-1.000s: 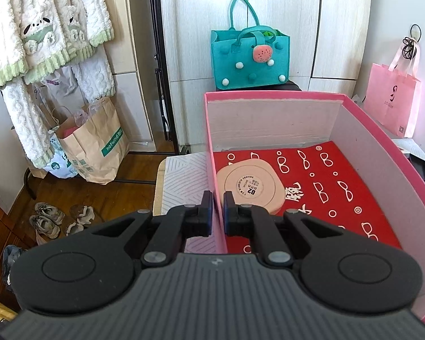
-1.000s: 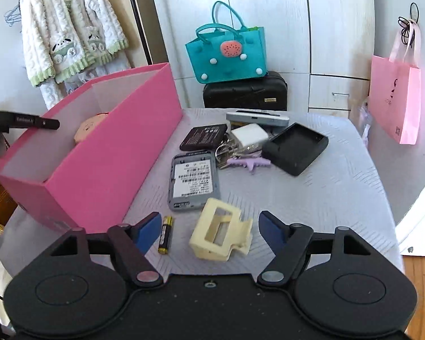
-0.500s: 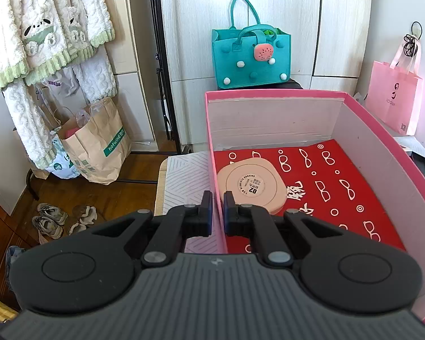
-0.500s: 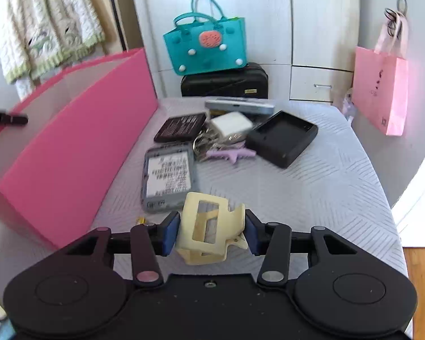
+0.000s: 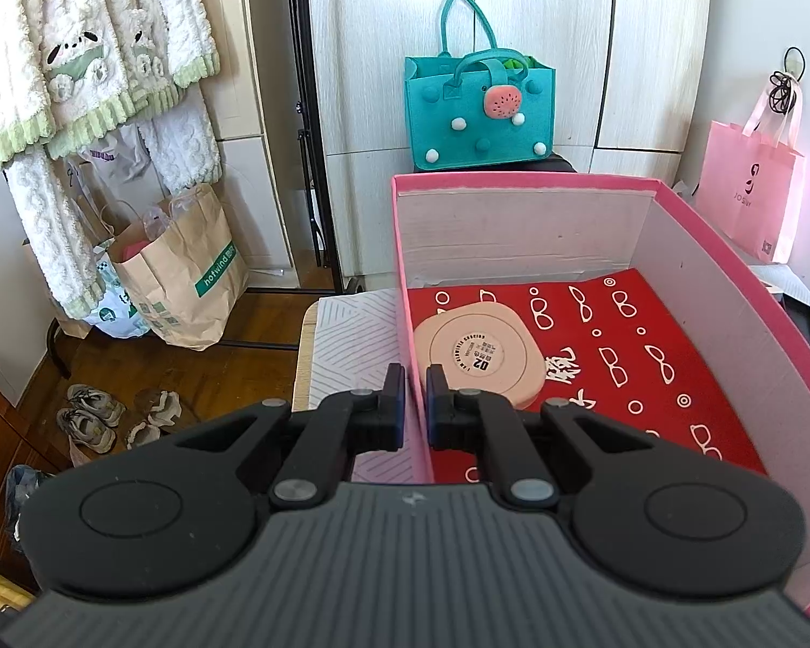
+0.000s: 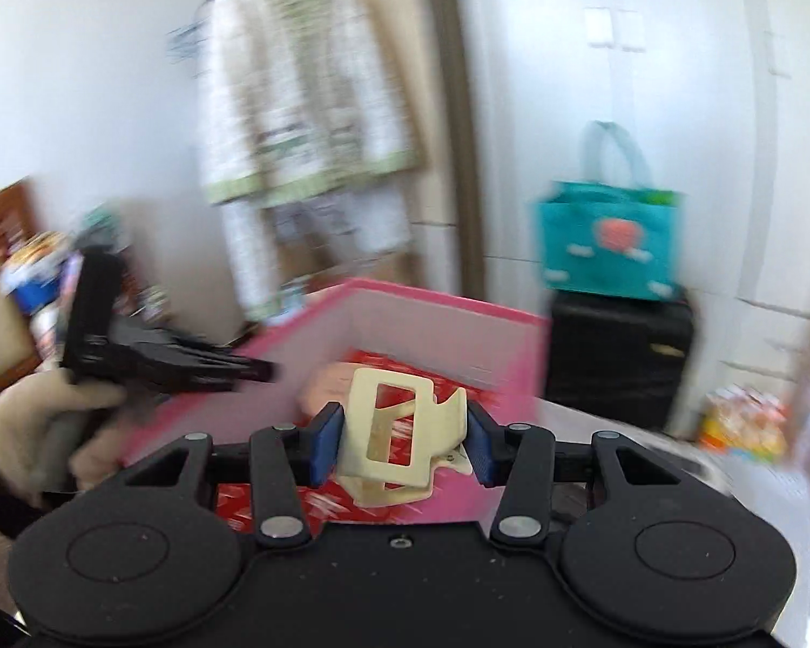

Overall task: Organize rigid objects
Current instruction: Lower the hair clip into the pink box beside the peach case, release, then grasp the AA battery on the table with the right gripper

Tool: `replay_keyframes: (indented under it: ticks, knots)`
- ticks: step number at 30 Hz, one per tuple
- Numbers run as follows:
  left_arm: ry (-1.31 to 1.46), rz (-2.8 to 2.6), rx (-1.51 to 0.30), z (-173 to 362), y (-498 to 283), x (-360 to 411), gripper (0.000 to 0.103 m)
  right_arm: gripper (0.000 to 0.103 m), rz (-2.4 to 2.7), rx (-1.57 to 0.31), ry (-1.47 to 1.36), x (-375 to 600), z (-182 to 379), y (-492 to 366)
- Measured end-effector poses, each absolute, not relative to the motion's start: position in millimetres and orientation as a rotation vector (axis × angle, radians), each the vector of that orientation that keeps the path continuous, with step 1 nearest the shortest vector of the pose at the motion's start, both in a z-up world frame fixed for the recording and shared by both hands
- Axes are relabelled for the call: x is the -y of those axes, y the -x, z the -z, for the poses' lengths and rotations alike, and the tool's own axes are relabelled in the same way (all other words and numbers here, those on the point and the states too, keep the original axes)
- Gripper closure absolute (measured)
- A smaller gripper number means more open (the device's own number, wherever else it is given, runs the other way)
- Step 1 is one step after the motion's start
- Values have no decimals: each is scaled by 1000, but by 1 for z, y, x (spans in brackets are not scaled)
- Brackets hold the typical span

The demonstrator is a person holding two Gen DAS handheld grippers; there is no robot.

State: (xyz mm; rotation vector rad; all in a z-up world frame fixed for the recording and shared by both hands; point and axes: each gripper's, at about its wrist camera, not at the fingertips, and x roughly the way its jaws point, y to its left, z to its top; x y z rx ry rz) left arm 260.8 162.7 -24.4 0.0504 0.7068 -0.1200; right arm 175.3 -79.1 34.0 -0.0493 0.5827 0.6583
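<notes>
While right claw pinches cream clip aloft over pink box, likely for drop beside compact on red liner. Left claw pressed tight on box wall, probably steadying box.

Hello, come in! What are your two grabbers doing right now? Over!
Left gripper shut on the pink box wall. Right gripper shut on the cream hair clip, above the box. Nothing in the way.
</notes>
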Motion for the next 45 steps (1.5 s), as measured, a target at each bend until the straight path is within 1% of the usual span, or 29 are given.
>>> replay_keyframes:
  ticks: [4,11,17,21,24,28,34,39,42,45]
  knots:
    - [-61,119,-707,24,-261,-162,96,51,-707,-655,173,36,-26,-223]
    - [-81,114,-706,24,-262,-159,96,51,-647,-943,196,-14,8,-307]
    - [-90,110,-705,25,-261,-156,96,50,-600,-1033,196,-29,28,-337]
    - [-98,109,-705,24,-261,-155,96,50,-584,-1083,121,-32,37,-347]
    - [-99,107,-705,24,-261,-155,96,48,-581,-1073,62,-25,37,-347]
    - [-112,108,-698,24,-261,-154,96,48,-611,-1054,-15,-6,25,-328]
    - [-106,107,-698,24,-260,-153,96,48,-661,-920,-54,35,-22,-276]
    - [-103,106,-695,24,-260,-152,96,48,-654,-889,-95,77,-51,-239]
    - [-106,105,-693,25,-260,-153,96,48,-630,-891,-95,98,-55,-218]
    - [-106,105,-692,25,-260,-153,96,48,-608,-883,-78,115,-47,-197]
